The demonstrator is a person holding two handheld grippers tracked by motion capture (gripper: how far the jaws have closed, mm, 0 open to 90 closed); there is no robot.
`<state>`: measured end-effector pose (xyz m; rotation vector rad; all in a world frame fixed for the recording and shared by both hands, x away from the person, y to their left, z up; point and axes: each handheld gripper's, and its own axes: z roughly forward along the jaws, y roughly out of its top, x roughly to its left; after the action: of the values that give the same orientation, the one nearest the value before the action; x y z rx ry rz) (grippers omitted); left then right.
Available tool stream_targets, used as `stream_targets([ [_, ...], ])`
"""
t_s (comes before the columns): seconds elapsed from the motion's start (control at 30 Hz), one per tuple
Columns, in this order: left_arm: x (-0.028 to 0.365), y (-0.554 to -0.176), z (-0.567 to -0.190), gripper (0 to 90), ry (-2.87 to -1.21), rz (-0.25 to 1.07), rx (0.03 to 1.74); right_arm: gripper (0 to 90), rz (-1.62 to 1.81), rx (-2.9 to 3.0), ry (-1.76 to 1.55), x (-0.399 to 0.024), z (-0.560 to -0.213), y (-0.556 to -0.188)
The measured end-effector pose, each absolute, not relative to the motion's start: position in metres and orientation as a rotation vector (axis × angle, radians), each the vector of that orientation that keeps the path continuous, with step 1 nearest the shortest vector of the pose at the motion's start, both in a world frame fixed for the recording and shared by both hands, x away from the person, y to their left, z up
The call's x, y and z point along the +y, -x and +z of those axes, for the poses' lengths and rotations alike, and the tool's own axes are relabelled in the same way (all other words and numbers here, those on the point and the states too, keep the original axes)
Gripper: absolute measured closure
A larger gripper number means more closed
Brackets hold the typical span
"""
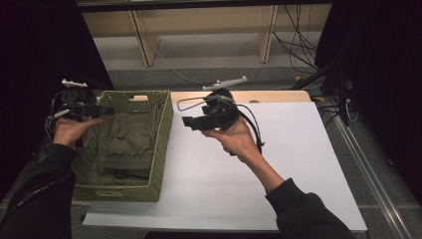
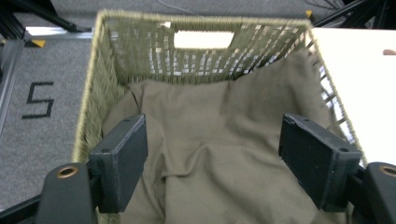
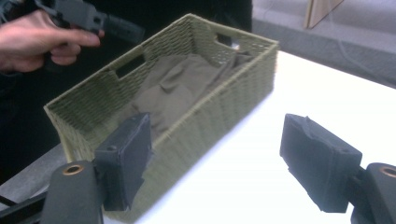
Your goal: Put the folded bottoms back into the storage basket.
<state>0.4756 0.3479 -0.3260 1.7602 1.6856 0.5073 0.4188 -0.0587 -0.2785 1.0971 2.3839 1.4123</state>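
The left claw (image 1: 102, 110) hangs wide open and empty over the woven basket (image 1: 161, 144), above the olive cloth (image 1: 130, 139) lying crumpled inside. Right of the basket, over the white worktop (image 1: 278, 164), the right claw (image 1: 191, 122) gapes empty.

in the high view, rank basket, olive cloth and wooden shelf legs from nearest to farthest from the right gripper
1. basket: its right wall is just left of the right gripper.
2. olive cloth: inside the basket, further left.
3. wooden shelf legs: on the floor beyond the table's far edge.
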Motion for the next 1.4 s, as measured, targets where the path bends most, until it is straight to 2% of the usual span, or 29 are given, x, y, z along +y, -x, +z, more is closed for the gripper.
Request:
stream_targets([
  [0.4,0.352,-0.474,-0.399,22.5,-1.811,0.466,1.8,25.9,1.416,2.251,-1.078,-0.157,-0.322,-0.374],
  [0.63,0.354,-0.483,-0.444,23.5,-1.886,0.464,1.913,26.2,1.426,2.206,-1.183,-0.199,-0.359,-0.353],
  [0.73,0.356,-0.485,-0.452,23.8,-1.876,0.407,1.937,26.4,1.408,2.208,-1.223,-0.211,-0.371,-0.35],
  [0.83,0.358,-0.487,-0.454,30.3,-1.862,0.359,1.931,26.5,1.401,2.208,-1.248,-0.218,-0.377,-0.348],
  [0.9,0.358,-0.489,-0.458,45.0,-1.862,0.28,1.914,26.6,1.401,2.208,-1.252,-0.221,-0.38,-0.348],
  [0.93,0.359,-0.49,-0.46,49.5,-1.863,0.261,1.913,26.8,1.401,2.207,-1.257,-0.222,-0.38,-0.347],
  [1.0,0.36,-0.49,-0.46,68.5,-1.842,0.227,1.905,26.9,1.401,2.211,-1.262,-0.223,-0.381,-0.345],
  [1.13,0.363,-0.488,-0.458,87.7,-1.831,0.241,1.915,27.1,1.397,2.213,-1.254,-0.224,-0.383,-0.344],
  [1.4,0.369,-0.477,-0.441,87.9,-1.849,0.416,1.968,27.4,1.391,2.202,-1.262,-0.227,-0.383,-0.343],
])
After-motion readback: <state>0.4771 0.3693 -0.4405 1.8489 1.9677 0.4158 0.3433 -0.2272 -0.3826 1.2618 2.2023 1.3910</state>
